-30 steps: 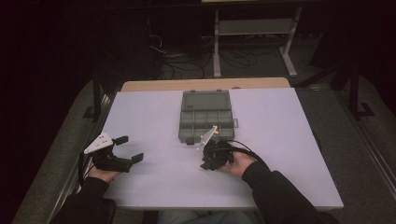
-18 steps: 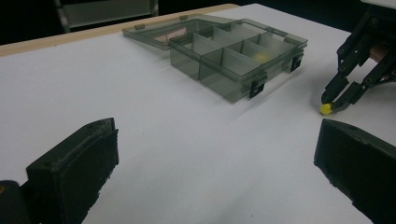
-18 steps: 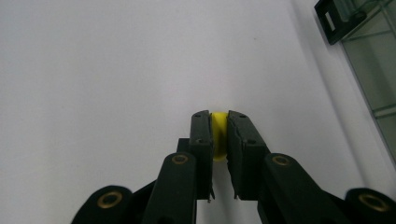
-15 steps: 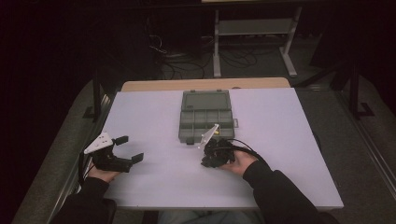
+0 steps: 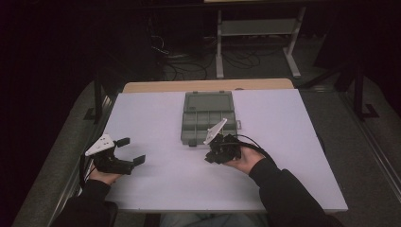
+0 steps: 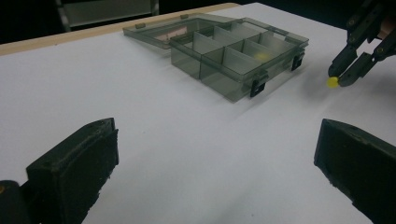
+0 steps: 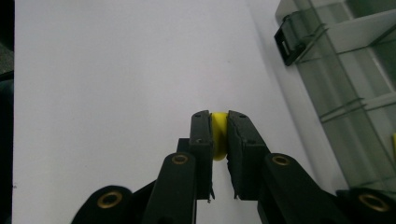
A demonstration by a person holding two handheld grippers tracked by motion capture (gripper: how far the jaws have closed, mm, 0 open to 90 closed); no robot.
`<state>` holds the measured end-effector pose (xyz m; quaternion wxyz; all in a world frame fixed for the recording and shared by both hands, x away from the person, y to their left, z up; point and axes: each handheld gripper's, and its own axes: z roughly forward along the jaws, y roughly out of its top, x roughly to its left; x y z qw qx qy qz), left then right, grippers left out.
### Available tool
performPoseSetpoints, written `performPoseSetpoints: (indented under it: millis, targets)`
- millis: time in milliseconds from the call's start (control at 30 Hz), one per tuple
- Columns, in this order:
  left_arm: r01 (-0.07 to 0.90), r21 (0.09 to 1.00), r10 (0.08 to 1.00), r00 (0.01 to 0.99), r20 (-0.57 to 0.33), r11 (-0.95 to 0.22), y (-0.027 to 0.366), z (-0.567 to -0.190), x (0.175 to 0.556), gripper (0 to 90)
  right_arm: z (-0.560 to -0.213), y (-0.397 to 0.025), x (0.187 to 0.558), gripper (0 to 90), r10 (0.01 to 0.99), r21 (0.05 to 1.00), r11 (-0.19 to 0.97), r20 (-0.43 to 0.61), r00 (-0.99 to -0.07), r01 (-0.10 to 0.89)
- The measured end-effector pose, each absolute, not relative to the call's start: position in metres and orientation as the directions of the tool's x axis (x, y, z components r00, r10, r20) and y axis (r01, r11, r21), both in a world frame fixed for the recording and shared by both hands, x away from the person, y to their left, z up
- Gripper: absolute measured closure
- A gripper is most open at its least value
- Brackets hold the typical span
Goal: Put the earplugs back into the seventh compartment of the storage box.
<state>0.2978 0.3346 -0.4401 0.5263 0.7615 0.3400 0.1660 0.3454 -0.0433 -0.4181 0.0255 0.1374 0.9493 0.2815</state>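
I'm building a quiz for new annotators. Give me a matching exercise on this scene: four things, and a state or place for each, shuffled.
Things:
1. left hand-held gripper
2. right hand-held gripper
3. organizer box
4. yellow piece

States:
A. lid open, on the white table
B. pinched between two black jaws
C. jaws spread apart, holding nothing
D. shut on a small item

Pairs: 1-C, 2-D, 3-A, 4-B

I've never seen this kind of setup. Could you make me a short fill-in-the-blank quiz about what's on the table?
1. The right tongs pinch a small ___ piece.
2. The left tongs are ___ and hold nothing.
3. The grey box has its lid ___.
4. Inside the box lies another ___ piece.

Missing words: yellow; open; open; yellow
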Motion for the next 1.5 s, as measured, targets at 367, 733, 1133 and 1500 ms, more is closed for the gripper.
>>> performPoseSetpoints:
  millis: [367, 733, 1133, 1500]
  targets:
    - [0.344, 0.914, 0.694, 0.712, -0.104, -0.215, 0.335, -0.44, 0.298, 0.0, -0.404, -0.051, 0.351, 79.3, 0.291, 0.549, 0.797, 0.014, -0.956, 0.251]
    - [0.343, 0.915, 0.694, 0.712, -0.104, -0.214, 0.334, -0.44, 0.297, 0.0, -0.387, -0.054, 0.359, 79.3, 0.304, 0.553, 0.795, -0.009, -0.953, 0.249]
    - [0.343, 0.914, 0.693, 0.713, -0.105, -0.215, 0.334, -0.44, 0.298, 0.0, -0.37, -0.061, 0.379, 79.2, 0.341, 0.564, 0.78, -0.02, -0.94, 0.271]
    - [0.344, 0.914, 0.694, 0.713, -0.105, -0.215, 0.335, -0.44, 0.298, 0.0, -0.363, -0.063, 0.399, 79.2, 0.378, 0.567, 0.768, -0.027, -0.925, 0.297]
